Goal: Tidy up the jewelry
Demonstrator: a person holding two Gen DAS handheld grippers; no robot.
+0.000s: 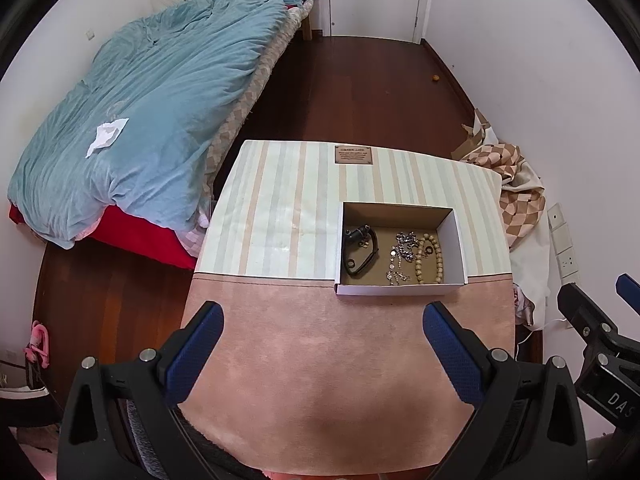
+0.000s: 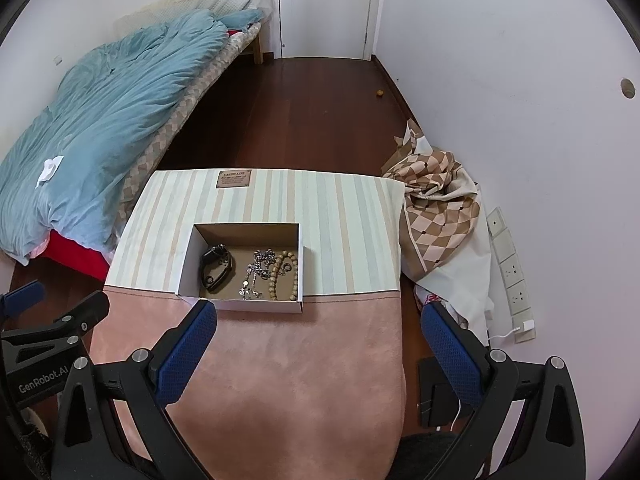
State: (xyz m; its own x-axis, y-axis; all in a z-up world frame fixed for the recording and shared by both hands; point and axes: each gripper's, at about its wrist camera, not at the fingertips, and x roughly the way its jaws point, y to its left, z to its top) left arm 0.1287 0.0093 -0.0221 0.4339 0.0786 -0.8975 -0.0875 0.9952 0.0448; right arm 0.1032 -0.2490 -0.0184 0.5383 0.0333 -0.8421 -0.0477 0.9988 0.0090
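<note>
Jewelry all inside the box, none out on the tabletop. Left tool spread wide apart, gripping nothing, hovering over the pink part of the cover, short of the box. Right tool also wide apart, nothing held; its left finger tip sits just at the box's near left corner in the right wrist view, contact unclear. Box is on the seam between pink and striped cloth. In the box, left to right: black bracelet, silver chain, wooden bead bracelet with a small dark ring inside its loop. Chain and beads touch; black bracelet apart. Brown label at far tabletop edge. Beyond: bed on left, checkered cloth by right wall, door at back.
</note>
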